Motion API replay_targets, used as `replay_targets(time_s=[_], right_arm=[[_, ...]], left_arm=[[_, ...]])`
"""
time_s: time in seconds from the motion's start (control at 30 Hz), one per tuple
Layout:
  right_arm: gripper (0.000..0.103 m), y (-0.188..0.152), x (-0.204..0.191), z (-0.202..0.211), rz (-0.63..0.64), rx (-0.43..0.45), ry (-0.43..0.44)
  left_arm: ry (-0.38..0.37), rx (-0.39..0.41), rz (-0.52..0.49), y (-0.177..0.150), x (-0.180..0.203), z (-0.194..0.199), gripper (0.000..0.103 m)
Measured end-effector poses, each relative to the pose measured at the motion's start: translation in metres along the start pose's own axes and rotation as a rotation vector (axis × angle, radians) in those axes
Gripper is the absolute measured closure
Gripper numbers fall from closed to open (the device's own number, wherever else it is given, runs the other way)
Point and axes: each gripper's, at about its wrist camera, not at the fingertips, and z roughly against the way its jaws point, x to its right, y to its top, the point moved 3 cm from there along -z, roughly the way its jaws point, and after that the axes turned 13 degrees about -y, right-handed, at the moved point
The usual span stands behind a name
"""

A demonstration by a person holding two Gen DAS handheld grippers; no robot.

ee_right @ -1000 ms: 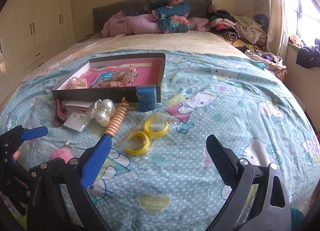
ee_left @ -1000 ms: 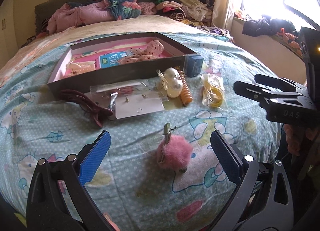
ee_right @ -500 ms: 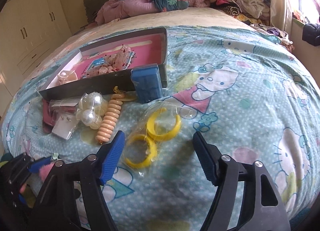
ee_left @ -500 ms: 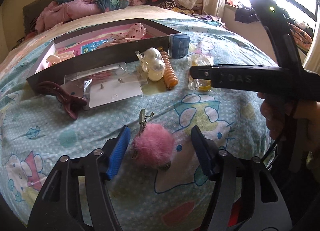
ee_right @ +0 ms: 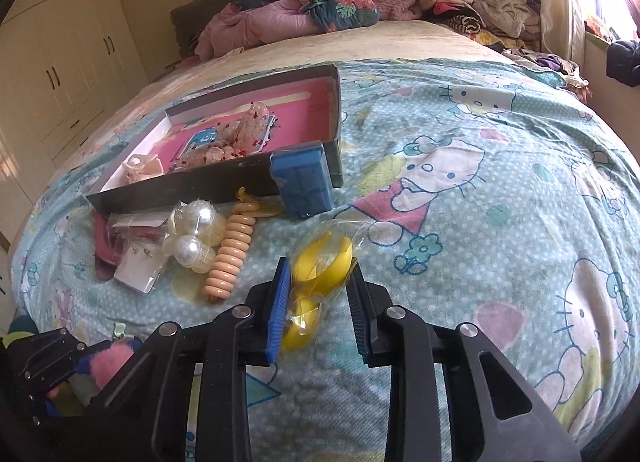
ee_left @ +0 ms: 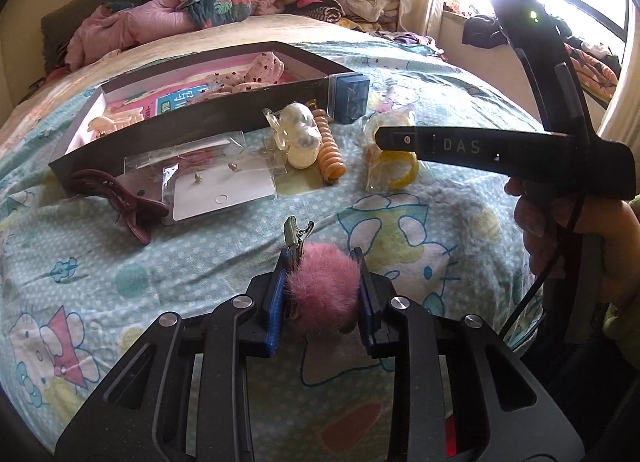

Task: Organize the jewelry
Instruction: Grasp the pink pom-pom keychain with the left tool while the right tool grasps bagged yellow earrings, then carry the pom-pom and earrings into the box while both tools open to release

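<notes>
My left gripper (ee_left: pixel 322 290) is shut on a pink fluffy pom-pom hair clip (ee_left: pixel 324 286) with a metal clip end (ee_left: pixel 296 234), on the bedspread. My right gripper (ee_right: pixel 318 294) is shut on a clear bag of yellow bangles (ee_right: pixel 320 266); that bag also shows in the left wrist view (ee_left: pixel 394 166), behind the right gripper's body. A dark box with a pink inside (ee_left: pixel 192 122) (ee_right: pixel 336 110) lies beyond, with hair pieces in it. The pom-pom also shows at the right wrist view's lower left (ee_right: pixel 112 358).
In front of the box lie a pearl clip (ee_left: pixel 300 134) (ee_right: pixel 192 230), an orange spiral tie (ee_left: pixel 330 154) (ee_right: pixel 232 258), an earring card in plastic (ee_left: pixel 224 190), a maroon claw clip (ee_left: pixel 120 198) and a blue case (ee_left: pixel 352 98) (ee_right: pixel 304 182). Clothes are piled at the headboard.
Both grippers moved forward and closed: the left onto the pink pom-pom clip, the right onto the bag of yellow bangles. The bangle bag now stands tilted between the right fingers.
</notes>
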Motion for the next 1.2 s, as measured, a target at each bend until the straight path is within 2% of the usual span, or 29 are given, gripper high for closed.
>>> replay_targets(time_s=[0.37,0.57,1.2], right_arm=[[0.078,-0.005,0.001,0.025,0.013,0.050,0.010],[0.079,-0.004,-0.005,0.041,0.020,0.078,0.058],[0.080,0.009,-0.061,0.063,0.134,0.129,0.144]], left_arm=[[0.026,0.053,0.006,0.014,-0.005,0.015,0.082],[0.052,0.082,0.029,0.019,-0.014,0.024,0.082],[0.121,0.162,0.119,0.031,-0.051,0.050,0.082]])
